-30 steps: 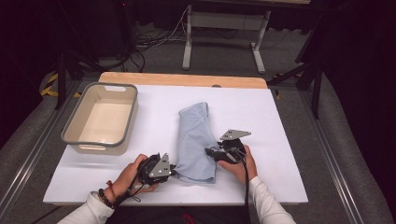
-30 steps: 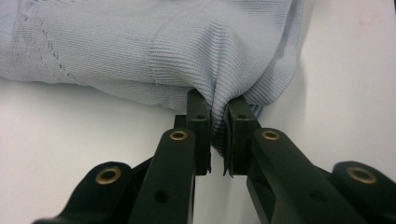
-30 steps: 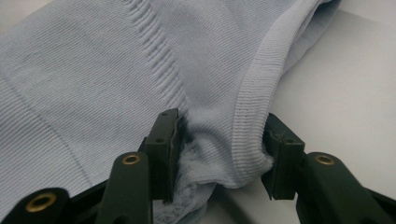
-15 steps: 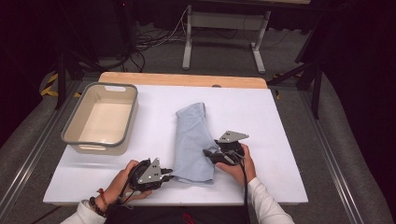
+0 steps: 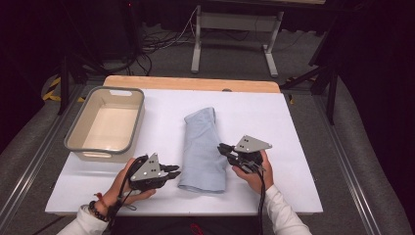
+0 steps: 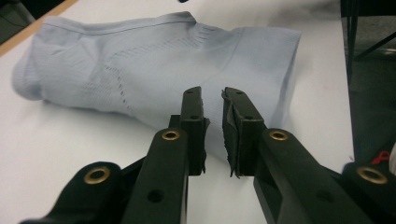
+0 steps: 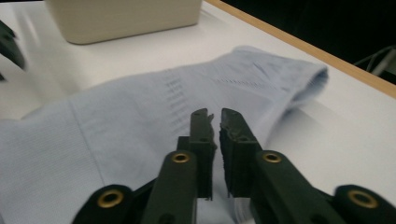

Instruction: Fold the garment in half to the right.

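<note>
From above I see the beige bin [image 5: 105,125] off to the left on the white table [image 5: 303,147], a thing my left gripper view leaves out; the right gripper view catches the bin [image 7: 123,18] at its top edge. My left gripper [image 5: 172,171] sits just left of the folded light-blue cloth [image 5: 203,147], near its lower corner. In its own view the left gripper [image 6: 214,100] has its jaws nearly together with a narrow slit and nothing between them, the cloth [image 6: 154,70] lying just beyond the fingertips. My right gripper [image 5: 224,148] is at the cloth's right edge. Its own view shows the right gripper [image 7: 214,116] with jaws that have just been closing, almost meeting, empty, over the cloth [image 7: 140,121].
</note>
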A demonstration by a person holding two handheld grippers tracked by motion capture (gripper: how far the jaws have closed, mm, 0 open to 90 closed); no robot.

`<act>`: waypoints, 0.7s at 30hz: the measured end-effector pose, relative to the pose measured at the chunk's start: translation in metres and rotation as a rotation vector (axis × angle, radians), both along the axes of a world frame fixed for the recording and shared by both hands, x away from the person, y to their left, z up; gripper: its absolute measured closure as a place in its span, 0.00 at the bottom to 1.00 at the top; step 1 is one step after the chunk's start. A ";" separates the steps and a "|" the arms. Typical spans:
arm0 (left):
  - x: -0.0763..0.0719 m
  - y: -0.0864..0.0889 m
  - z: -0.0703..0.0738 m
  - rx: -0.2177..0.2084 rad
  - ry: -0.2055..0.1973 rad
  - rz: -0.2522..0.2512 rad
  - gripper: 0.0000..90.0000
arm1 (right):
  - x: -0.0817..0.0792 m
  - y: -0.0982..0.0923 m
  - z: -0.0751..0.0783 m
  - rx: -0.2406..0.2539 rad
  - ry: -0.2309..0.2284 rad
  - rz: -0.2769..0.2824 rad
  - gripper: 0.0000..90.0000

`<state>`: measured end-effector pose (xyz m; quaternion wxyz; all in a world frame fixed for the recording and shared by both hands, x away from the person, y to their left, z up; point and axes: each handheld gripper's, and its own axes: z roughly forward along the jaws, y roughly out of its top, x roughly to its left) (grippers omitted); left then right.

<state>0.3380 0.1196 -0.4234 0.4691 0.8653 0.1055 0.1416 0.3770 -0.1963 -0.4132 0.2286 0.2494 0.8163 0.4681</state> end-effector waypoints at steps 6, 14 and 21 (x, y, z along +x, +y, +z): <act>0.024 -0.019 -0.004 -0.012 0.009 0.018 0.91 | 0.026 0.032 0.013 -0.025 0.002 0.076 1.00; 0.038 -0.025 -0.014 0.009 0.021 0.001 0.92 | 0.062 0.075 -0.002 -0.143 0.050 0.118 1.00; 0.041 -0.030 -0.029 0.061 0.072 -0.017 0.96 | 0.068 0.080 -0.023 -0.186 0.094 0.103 1.00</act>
